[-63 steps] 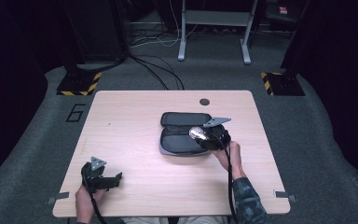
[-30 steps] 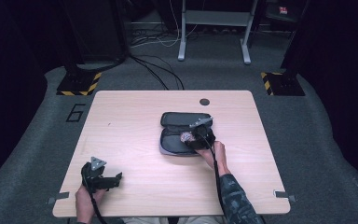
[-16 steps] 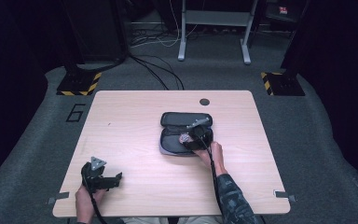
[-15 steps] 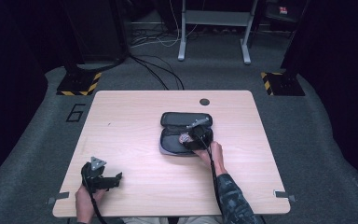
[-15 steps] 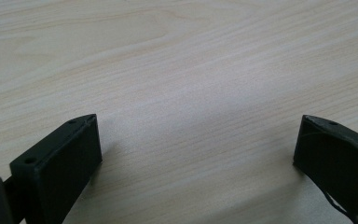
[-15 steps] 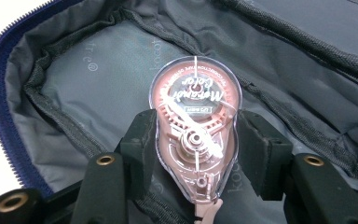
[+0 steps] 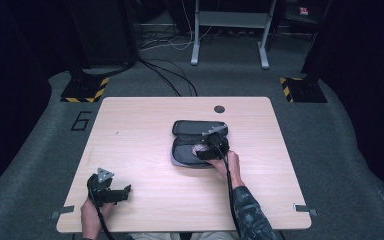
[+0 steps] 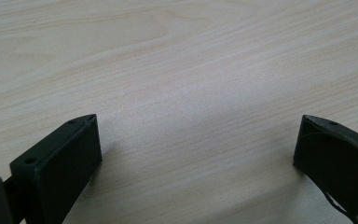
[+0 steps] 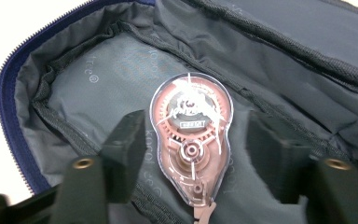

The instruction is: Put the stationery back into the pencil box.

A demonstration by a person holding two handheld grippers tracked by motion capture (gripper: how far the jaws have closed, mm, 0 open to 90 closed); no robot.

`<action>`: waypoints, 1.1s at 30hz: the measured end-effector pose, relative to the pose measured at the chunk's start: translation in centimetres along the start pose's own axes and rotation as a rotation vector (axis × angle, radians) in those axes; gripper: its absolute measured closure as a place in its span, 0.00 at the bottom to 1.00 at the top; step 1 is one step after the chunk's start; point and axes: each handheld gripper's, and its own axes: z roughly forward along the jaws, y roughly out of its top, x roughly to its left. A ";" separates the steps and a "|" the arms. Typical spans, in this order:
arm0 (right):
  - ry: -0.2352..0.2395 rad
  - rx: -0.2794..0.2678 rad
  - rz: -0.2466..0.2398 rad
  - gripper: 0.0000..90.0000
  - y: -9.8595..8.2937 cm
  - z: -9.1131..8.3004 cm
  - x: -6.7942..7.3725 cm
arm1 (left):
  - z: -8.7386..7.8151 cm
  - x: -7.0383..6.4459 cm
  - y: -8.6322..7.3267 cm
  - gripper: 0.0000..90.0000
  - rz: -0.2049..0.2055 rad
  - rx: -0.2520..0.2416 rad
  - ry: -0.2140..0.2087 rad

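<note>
Since two seconds ago the right hand-held gripper [image 9: 193, 154] has slid inward from the far edge of the open pencil case [image 9: 65, 88] to hover over its lining. The correction tape roller [image 9: 192, 140] lies flat in the case between the parted jaws, neither touching it, apparently just released. The left hand-held gripper [image 8: 198, 149] rests open on the bare desk [image 8: 177, 60], well apart, idle.

Tape dispenser [image 9: 192, 140] lies in the open case [image 9: 98, 79] (table's [image 7: 145, 135] right half)
</note>
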 end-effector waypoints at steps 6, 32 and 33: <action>0.033 -0.017 0.026 0.18 -0.1 -1.0 0.1 | 0.0 0.0 0.0 0.01 0.000 0.001 -0.001; -0.031 -0.121 -0.033 0.03 -3.8 -12.1 0.8 | 0.0 0.1 0.0 0.01 0.005 0.001 0.001; -0.043 -0.128 -0.029 0.03 -4.2 -12.6 0.7 | 0.0 0.1 0.0 0.01 0.009 0.002 0.001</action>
